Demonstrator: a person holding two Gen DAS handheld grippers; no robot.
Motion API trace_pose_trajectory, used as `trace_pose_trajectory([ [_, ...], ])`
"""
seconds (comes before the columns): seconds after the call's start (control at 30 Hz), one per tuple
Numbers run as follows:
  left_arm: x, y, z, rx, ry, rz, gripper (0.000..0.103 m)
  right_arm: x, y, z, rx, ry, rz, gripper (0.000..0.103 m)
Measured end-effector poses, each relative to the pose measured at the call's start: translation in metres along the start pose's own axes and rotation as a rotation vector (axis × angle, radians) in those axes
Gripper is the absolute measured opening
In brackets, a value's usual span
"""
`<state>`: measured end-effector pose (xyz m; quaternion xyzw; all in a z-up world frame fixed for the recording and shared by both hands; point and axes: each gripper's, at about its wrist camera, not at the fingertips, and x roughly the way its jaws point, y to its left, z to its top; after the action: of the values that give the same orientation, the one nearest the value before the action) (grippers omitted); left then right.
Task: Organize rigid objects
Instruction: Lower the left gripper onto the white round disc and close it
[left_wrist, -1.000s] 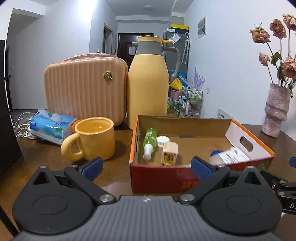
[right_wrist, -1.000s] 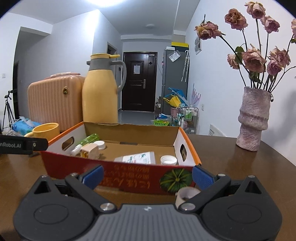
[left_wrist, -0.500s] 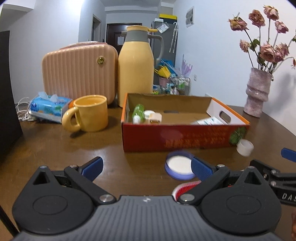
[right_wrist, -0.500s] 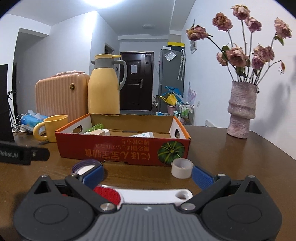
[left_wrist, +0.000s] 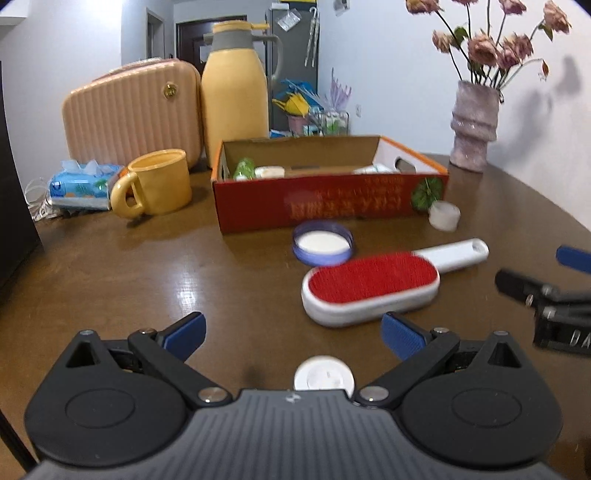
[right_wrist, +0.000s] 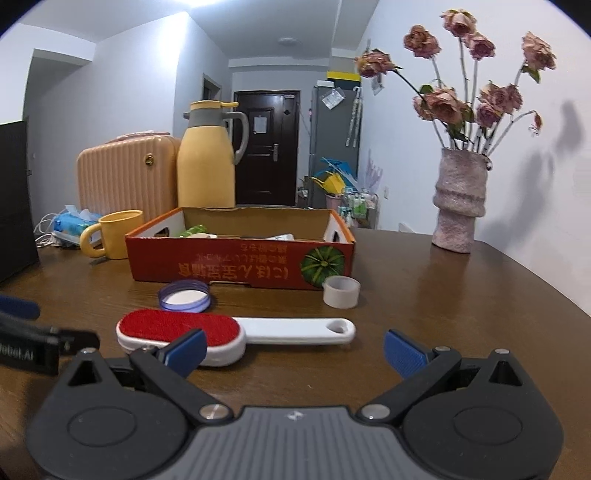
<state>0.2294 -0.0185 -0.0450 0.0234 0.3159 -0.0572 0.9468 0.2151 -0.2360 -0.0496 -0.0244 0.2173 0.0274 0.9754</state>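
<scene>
A red cardboard box (left_wrist: 332, 201) (right_wrist: 240, 262) stands mid-table with a green bottle (left_wrist: 244, 168) and other small items inside. In front of it lie a purple-rimmed lid (left_wrist: 322, 243) (right_wrist: 184, 294), a tape roll (left_wrist: 444, 216) (right_wrist: 341, 291) and a white lint brush with a red pad (left_wrist: 373, 284) (right_wrist: 184, 326). A small white round cap (left_wrist: 323, 376) sits close under my left gripper (left_wrist: 293, 334), which is open and empty. My right gripper (right_wrist: 293, 349) is open too, just short of the brush handle (right_wrist: 295, 330).
Behind the box stand a yellow jug (left_wrist: 234, 99), a ribbed pink case (left_wrist: 133, 110), a yellow mug (left_wrist: 157, 182) and a tissue pack (left_wrist: 83, 182). A vase with dried roses (right_wrist: 460, 199) stands at the back right. The table's curved edge runs along the right.
Both grippers have pulled back from the box towards the near edge. The lid, tape roll, brush and white cap have come into view in front of the box. Both stay open.
</scene>
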Motion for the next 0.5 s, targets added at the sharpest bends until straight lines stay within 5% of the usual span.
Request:
trace_pose_trajectory([
  [0.2,0.009,-0.003,-0.017,-0.014,0.070,-0.001,0.101,-0.007,-0.012,-0.007,0.039,0.019,-0.020,0.102],
  [0.43,0.015,-0.011,-0.023,-0.010,0.087,-0.001,0.082,-0.010,-0.012,-0.015,0.039,0.033,-0.021,0.102],
  [0.5,0.017,-0.013,-0.024,-0.008,0.098,-0.016,0.069,-0.009,-0.012,-0.016,0.038,0.037,-0.018,0.102],
])
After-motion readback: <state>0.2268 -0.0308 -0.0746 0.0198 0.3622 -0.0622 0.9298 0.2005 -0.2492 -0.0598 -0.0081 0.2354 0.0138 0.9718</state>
